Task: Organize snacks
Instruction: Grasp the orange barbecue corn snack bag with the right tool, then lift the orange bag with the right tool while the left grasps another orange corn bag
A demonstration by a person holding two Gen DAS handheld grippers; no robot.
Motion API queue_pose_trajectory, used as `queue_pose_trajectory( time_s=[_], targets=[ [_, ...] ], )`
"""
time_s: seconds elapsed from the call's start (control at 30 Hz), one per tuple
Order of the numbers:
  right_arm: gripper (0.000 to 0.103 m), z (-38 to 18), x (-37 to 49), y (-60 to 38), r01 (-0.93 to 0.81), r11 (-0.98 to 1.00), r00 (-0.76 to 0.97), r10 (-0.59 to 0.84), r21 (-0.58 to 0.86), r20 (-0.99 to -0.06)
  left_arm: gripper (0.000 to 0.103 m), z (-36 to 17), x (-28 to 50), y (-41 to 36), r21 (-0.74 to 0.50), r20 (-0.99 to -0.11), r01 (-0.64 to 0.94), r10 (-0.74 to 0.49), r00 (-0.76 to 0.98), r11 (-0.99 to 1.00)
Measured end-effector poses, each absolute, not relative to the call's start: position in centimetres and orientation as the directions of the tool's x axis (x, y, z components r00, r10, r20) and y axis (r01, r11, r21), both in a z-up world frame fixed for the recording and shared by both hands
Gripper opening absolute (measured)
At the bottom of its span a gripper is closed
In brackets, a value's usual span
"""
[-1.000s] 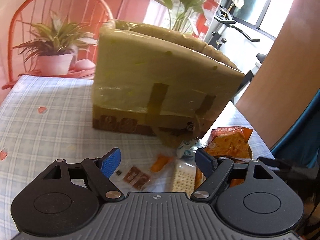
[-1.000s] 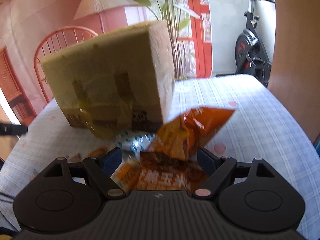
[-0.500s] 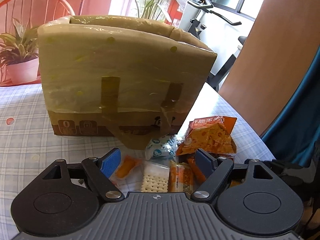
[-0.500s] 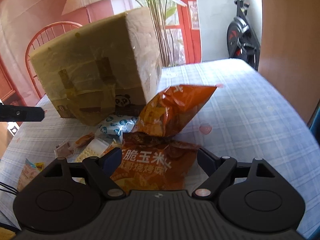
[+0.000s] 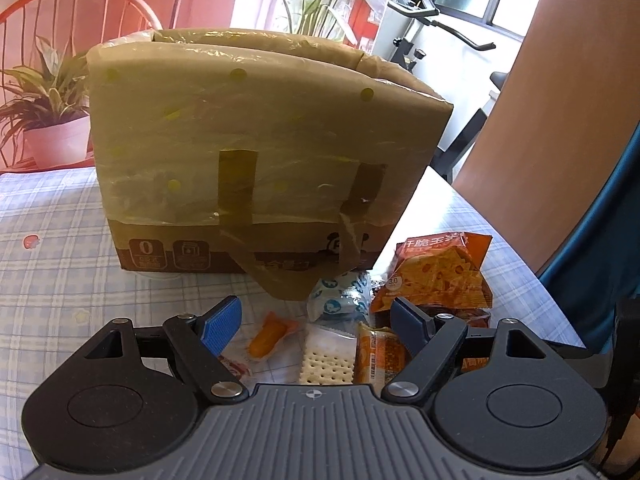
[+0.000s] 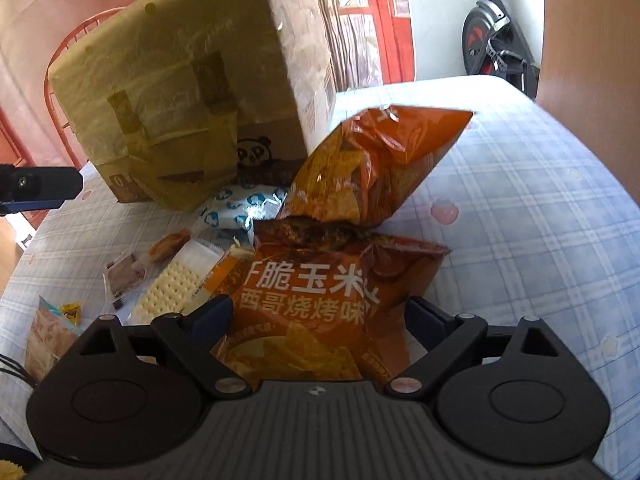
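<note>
A pile of snacks lies on the checked tablecloth (image 5: 52, 280) in front of a tape-wrapped cardboard box (image 5: 248, 132). My left gripper (image 5: 316, 320) is open above a small orange snack (image 5: 272, 332), a cracker pack (image 5: 328, 360) and an orange packet (image 5: 380, 356); it touches none of them. A blue-and-white packet (image 5: 340, 300) and an orange chip bag (image 5: 436, 276) lie beyond. My right gripper (image 6: 318, 312) hangs low over a flat orange chip bag (image 6: 320, 296). Its jaws are opening, the bag lies between them, and the pads do not press it. A second orange bag (image 6: 380, 168) leans behind.
A potted plant (image 5: 48, 120) and a red chair (image 5: 80, 4) stand behind the box on the left. A wooden panel (image 5: 560, 100) and an exercise bike (image 6: 496, 52) are on the right, past the table edge. Small packets (image 6: 124, 276) lie at the pile's left.
The left view has swung so the box is centred and the snack pile sits between its fingers. My right gripper has sunk toward the flat orange bag and its jaws stand wider.
</note>
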State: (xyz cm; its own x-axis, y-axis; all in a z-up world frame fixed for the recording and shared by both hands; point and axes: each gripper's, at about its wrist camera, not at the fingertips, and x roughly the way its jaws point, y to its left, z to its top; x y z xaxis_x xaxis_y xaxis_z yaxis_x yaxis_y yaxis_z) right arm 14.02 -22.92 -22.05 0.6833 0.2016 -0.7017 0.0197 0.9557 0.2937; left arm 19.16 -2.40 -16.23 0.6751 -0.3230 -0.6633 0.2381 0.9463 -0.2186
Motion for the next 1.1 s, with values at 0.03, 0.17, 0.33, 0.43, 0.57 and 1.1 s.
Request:
queue_pose_trajectory(
  time_s=[0.03,0.17,0.33,0.43,0.57,1.1],
  targets=[
    [0.092,-22.1,13.9,-23.1,0.018,0.953,0.681,0.209,0.302,-0.701,0.083,-16.3,19.2,-2.5,-0.219,-0.663,0.24,-0.325,0.675,0.946],
    [0.083,-22.0,13.3,-23.5,-0.002,0.947,0.682,0.237,0.322,-0.692,0.083,-16.4,19.3,-2.7,-0.227,-0.66,0.246,-0.335,0.672,0.942],
    [0.076,-21.4,12.8,-23.9,-0.004,0.951,0.685,0.229,0.31,-0.691,0.083,-16.4,19.4,-2.9,-0.236,-0.655,0.252,-0.345,0.672,0.938],
    [0.074,-20.9,12.1,-25.0,0.018,0.951,0.693,0.209,0.307,-0.69,0.083,-16.5,19.5,-2.8,-0.246,-0.653,0.252,-0.352,0.671,0.936],
    [0.074,-20.3,11.2,-26.2,0.047,0.963,0.689,0.162,0.267,-0.707,0.083,-16.6,19.7,-2.7,-0.257,-0.65,0.253,-0.36,0.669,0.933],
    [0.074,-18.5,11.7,-30.6,0.166,0.98,0.73,-0.048,0.109,-0.682,0.084,-17.0,22.6,-6.3,-0.361,-0.612,0.334,-0.492,0.62,0.87]
  ],
)
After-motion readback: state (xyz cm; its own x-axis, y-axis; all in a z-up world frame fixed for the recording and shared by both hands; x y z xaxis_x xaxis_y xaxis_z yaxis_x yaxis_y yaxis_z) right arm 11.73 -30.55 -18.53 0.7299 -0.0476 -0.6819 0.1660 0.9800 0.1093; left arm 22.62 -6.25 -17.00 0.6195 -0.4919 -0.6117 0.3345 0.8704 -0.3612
